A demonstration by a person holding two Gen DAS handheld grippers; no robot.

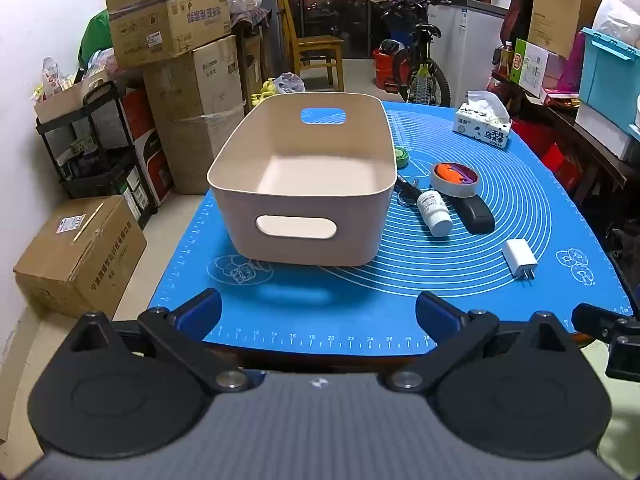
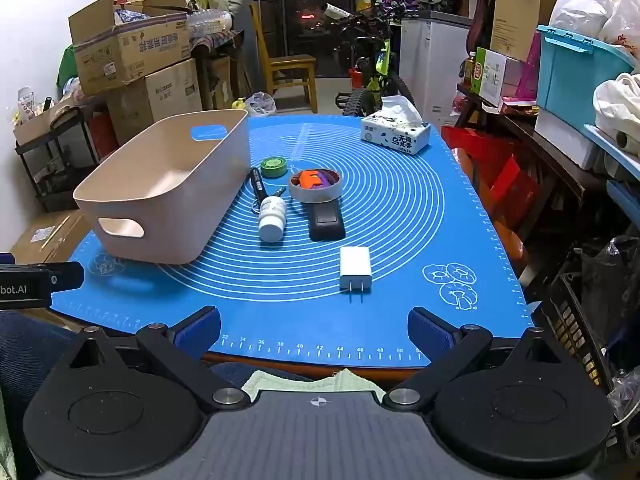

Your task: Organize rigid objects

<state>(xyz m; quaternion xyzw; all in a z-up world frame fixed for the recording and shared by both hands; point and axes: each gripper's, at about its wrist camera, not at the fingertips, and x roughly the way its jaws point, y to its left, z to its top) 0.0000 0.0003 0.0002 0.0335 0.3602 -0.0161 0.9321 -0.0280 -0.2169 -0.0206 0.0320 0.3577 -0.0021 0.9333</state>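
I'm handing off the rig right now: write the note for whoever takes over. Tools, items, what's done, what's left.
Left tool: open, empty, at the near edge of the blue mat, facing the bin.
Right tool: open, empty, facing the loose items.
Beige bin: on the mat's left side, nothing inside.
Loose items to its right: green round tin, black pen-like stick with key ring, white pill bottle on its side, tape roll, black remote, white charger plug nearest.
Tissue pack at the far edge.
Done: nothing binned.
Left: presumably every loose item.
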